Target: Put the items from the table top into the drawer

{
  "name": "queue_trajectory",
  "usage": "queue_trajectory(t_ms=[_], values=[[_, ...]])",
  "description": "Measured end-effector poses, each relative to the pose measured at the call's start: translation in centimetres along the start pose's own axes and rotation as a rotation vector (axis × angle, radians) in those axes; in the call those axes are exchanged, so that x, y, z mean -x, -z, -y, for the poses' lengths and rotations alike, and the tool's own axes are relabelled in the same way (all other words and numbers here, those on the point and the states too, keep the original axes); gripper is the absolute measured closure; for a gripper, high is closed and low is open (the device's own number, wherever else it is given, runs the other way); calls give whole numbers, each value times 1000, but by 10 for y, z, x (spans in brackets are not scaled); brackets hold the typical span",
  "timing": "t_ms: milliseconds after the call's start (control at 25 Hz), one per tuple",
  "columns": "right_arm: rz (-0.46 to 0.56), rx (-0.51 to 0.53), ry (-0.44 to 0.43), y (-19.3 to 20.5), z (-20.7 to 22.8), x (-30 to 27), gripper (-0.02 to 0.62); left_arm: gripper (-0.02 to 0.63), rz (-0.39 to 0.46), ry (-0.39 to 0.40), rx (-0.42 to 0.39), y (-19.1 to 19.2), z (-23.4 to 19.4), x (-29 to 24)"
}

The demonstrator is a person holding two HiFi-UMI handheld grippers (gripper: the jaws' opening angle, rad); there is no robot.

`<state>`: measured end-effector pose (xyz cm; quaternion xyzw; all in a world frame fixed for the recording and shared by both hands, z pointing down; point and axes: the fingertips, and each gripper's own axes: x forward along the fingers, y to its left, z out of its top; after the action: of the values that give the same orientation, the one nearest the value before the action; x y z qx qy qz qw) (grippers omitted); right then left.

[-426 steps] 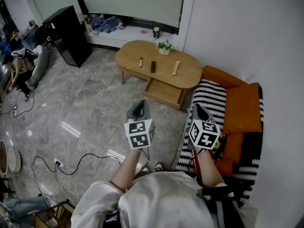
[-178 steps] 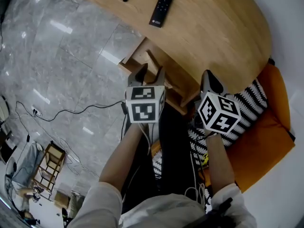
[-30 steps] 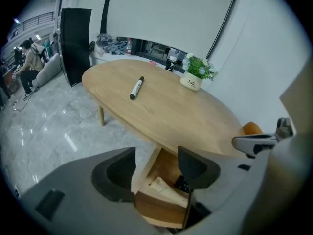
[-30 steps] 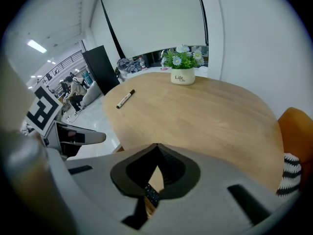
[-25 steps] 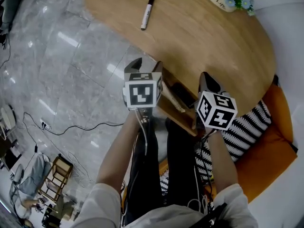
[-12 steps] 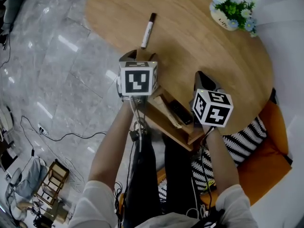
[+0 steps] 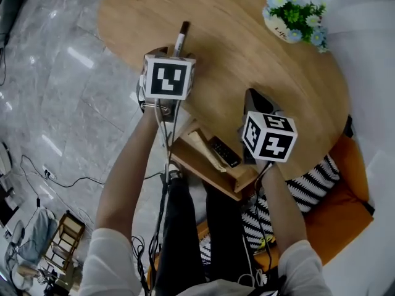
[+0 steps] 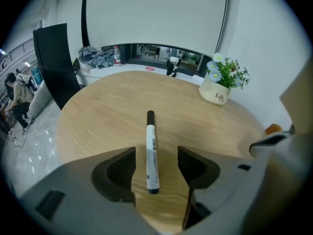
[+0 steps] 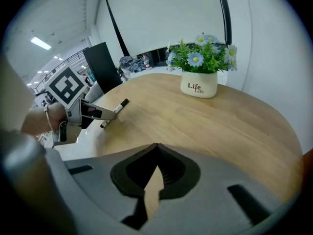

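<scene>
Left grey plastic gripper with black-and-white marker cube (image 8: 156, 154): held far out in front, jaws wide apart, tips pointing away from body. Left bare forearm (image 7: 126, 165): stretched long and straight, white sleeve (image 7: 105, 261) near shoulder. Right grey plastic gripper with black-and-white marker cube (image 9: 155, 148): held closer to body, jaws together, tips touching. Right bare forearm (image 7: 276, 205): reaches less far.

At the bottom of the frame the left gripper (image 8: 156, 151) has its jaws apart, and a white marker (image 8: 151, 153) with a black cap lies flat on the wooden table (image 8: 102, 114) in the gap between them, touching neither, cap end pointing away. A white flower pot (image 8: 215, 93) stands at the table's far edge, upper right. A black cabinet (image 8: 55, 58) stands beyond the table at the upper left.
</scene>
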<state>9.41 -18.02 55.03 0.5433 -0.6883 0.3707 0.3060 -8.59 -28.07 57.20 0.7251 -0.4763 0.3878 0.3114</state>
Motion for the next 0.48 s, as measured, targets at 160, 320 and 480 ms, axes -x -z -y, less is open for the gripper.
queue_trajectory(t_ms=[160,320,480], values=[[0,-30,-6,-1,0,-4,603,364,-21,-10,-13,-3,-4,-9],[0,-27,-14,-4,1,-5,603,364,-30,9,17,-3,-6,-14],[-15,-19,-13,3,6,-7,603,371,-47,-9,27,0,-12,-15]])
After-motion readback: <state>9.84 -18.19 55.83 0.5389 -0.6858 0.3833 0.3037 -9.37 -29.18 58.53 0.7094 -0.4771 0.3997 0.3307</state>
